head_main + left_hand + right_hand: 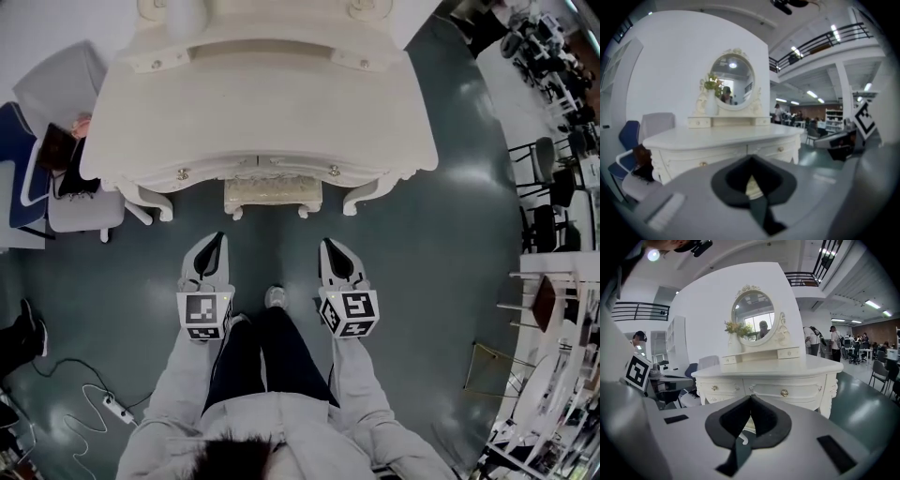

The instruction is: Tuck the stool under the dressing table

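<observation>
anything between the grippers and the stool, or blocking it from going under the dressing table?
Nothing visible. Only bare floor lies between the left gripper, the right gripper and the stool, which already sits in the kneehole of the dressing table, between its front legs.

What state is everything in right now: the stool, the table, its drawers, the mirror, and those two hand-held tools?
Stool: tucked under the table, only its front edge showing.
Dressing table: standing upright.
Drawers: shut.
Mirror: upright at the back of the table.
Left gripper: fingers shut, holding nothing.
Right gripper: fingers shut, holding nothing.
</observation>
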Demonstrator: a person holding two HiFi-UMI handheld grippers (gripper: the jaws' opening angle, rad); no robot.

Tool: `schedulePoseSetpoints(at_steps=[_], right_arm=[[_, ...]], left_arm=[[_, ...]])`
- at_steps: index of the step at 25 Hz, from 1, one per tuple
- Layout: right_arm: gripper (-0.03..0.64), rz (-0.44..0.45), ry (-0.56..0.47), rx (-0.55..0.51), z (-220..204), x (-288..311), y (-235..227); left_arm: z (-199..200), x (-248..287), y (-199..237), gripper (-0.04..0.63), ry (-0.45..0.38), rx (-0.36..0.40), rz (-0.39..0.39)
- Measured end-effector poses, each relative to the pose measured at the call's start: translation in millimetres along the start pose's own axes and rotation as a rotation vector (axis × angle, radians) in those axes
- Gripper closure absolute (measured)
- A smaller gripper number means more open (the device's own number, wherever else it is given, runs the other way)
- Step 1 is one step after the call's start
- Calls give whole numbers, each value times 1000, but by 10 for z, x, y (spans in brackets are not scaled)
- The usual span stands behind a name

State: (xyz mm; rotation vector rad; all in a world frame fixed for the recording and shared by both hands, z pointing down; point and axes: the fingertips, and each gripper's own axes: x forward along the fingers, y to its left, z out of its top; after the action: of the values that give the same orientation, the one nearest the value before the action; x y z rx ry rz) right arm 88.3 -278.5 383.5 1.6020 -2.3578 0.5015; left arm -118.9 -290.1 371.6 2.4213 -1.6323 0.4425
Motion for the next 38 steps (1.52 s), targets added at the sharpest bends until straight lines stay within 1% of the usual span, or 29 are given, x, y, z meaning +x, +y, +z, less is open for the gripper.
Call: schedulePoseSetpoints(at_steps=[5,12,18,24,29,38], right_arm=[[629,1,-47,-4,321,-212,129],[629,16,-124,-52,801,-424,304],[629,32,-179,-84,1162,-543,457],[629,16,-221,-113,1462,-695,499],[629,1,-278,-127,1702,-813,521],[629,-5,-346,-146,1984,-1047,596]], left_arm=[[363,-270,23,586,-62,6,6],[769,-507,14,586,-124,35,-6],[1106,-644,47,586,-170,14,-9],[1395,-745,52,586,-213,23,2],[1588,-830,102,586,-253,19,22],[1956,-1067,128,586,-337,30,40]])
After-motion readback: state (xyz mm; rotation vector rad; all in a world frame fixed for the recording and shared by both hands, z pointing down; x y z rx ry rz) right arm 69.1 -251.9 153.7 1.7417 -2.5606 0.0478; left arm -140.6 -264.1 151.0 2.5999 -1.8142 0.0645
